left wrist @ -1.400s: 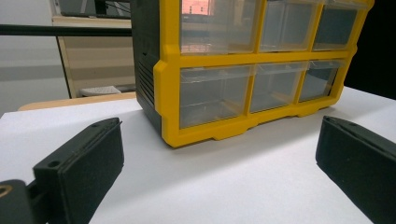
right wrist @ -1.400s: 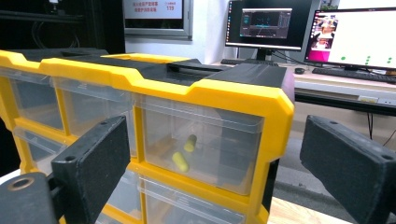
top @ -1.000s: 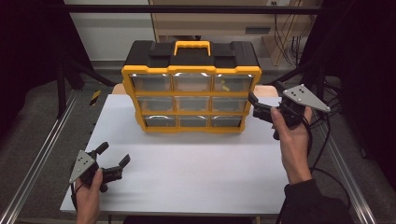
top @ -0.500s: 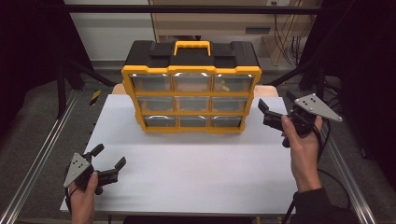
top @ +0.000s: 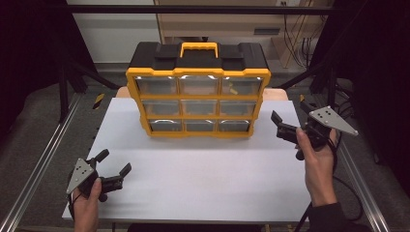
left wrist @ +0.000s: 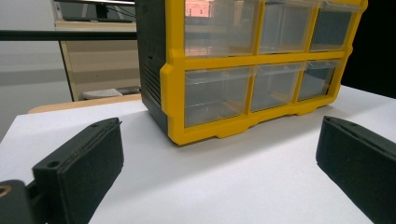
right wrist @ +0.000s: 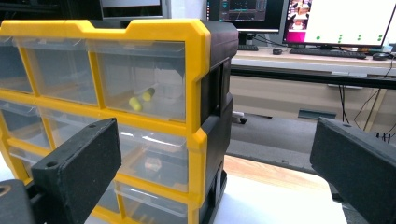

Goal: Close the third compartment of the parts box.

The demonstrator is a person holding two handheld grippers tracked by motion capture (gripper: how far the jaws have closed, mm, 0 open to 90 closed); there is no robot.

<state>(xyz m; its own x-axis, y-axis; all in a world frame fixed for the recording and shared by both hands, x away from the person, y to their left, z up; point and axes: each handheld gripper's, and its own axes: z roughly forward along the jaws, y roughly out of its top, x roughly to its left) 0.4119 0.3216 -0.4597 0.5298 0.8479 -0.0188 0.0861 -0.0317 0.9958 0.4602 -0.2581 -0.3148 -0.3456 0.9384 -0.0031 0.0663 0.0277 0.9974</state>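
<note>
Drawers are all shut on the yellow-and-black plastic organiser cabinet with nine clear drawers (top: pixel 198 89), which stands upright at the far middle of the white worktop (top: pixel 203 169). The right gripper (top: pixel 282 127) hovers just beside the cabinet's right end, jaws spread wide and holding nothing; the left gripper (top: pixel 113 169) hangs low near the front left corner of the worktop, well apart from the cabinet, also wide open and empty. Judging by its position, the right gripper looks set to work a right-column drawer; the top right drawer (right wrist: pixel 140 77) holds small yellow pieces (right wrist: pixel 135 103). A good approach would square the jaws to the drawer's front lip, pinch it centrally and pull straight out, while the left gripper steadies the cabinet. Around the worktop stand a dark metal frame (top: pixel 63 82), grey floor, and a desk with monitors (right wrist: pixel 336 21) behind.
</note>
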